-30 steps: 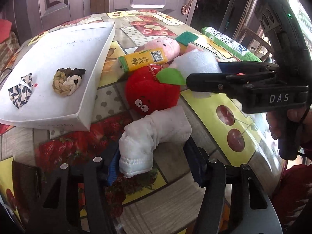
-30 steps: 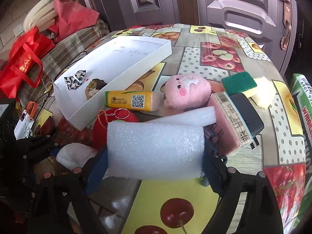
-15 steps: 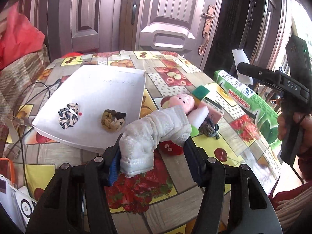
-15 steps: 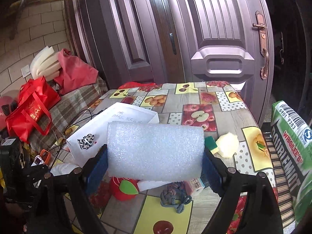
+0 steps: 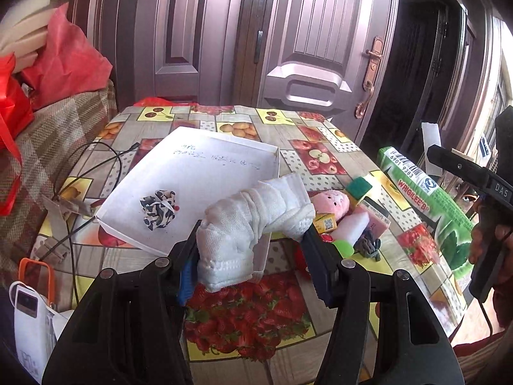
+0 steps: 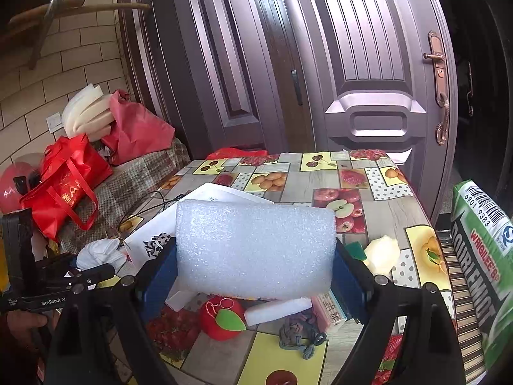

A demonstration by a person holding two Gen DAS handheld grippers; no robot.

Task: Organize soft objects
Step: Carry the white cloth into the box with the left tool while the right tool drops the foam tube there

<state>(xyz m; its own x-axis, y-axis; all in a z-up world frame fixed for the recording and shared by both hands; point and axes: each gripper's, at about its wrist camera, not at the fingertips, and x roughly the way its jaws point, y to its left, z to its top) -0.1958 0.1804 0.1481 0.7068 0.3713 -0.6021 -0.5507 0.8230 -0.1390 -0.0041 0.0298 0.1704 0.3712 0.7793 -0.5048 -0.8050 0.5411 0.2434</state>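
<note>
My left gripper (image 5: 253, 250) is shut on a rolled white sock (image 5: 253, 221) and holds it above the near corner of the white tray (image 5: 205, 173). A black-and-white scrunchie (image 5: 158, 208) lies in the tray. My right gripper (image 6: 253, 272) is shut on a white foam sheet (image 6: 253, 247), held high over the table. Below it lie a red apple plush (image 6: 221, 319), a white foam strip (image 6: 275, 311) and a grey braided band (image 6: 301, 330). A pink pig plush (image 5: 330, 203) lies right of the tray.
A green Wrigley's box (image 5: 426, 205) lies along the table's right edge. A green sponge (image 5: 359, 186), a pink pack (image 5: 375, 221) and a yellow pack (image 5: 325, 223) sit by the pig. Cables (image 5: 83, 173) and red bags (image 6: 64, 183) are at the left.
Both grippers have risen from table level with their loads. The left gripper carried the sock up and left toward the tray; the right lifted the foam sheet well above the pile.
</note>
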